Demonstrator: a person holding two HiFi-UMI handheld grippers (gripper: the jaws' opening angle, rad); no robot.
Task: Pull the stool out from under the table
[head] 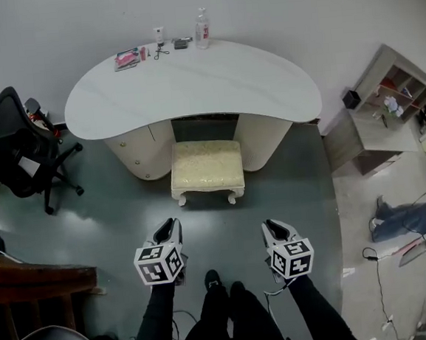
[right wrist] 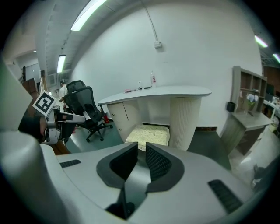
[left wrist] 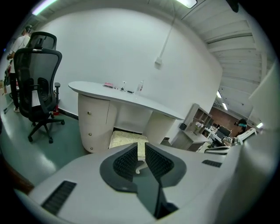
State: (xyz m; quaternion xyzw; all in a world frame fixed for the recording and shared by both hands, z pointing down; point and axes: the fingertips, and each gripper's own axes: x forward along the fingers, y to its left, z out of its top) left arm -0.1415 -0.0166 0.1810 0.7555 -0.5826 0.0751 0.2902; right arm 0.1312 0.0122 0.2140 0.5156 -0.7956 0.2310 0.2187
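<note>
The stool [head: 206, 170] has a cream cushion and white carved legs. It stands in the knee gap of the white curved table [head: 191, 86], its back half under the tabletop. My left gripper [head: 167, 226] and right gripper [head: 274, 227] hover over the green floor, short of the stool and pointing at it. Neither touches it. In the left gripper view the stool [left wrist: 124, 139] lies beyond the left gripper [left wrist: 141, 148], whose jaws stand a narrow gap apart and empty. The right gripper view shows the stool [right wrist: 149, 134] ahead of the right gripper [right wrist: 141, 148], likewise slightly open and empty.
A black office chair [head: 14, 146] stands left of the table, and a wooden shelf unit [head: 385, 106] stands to its right. A bottle [head: 201, 28] and small items lie on the tabletop's far edge. A person's legs [head: 395, 220] show at the right. Dark wooden furniture [head: 30, 281] sits near left.
</note>
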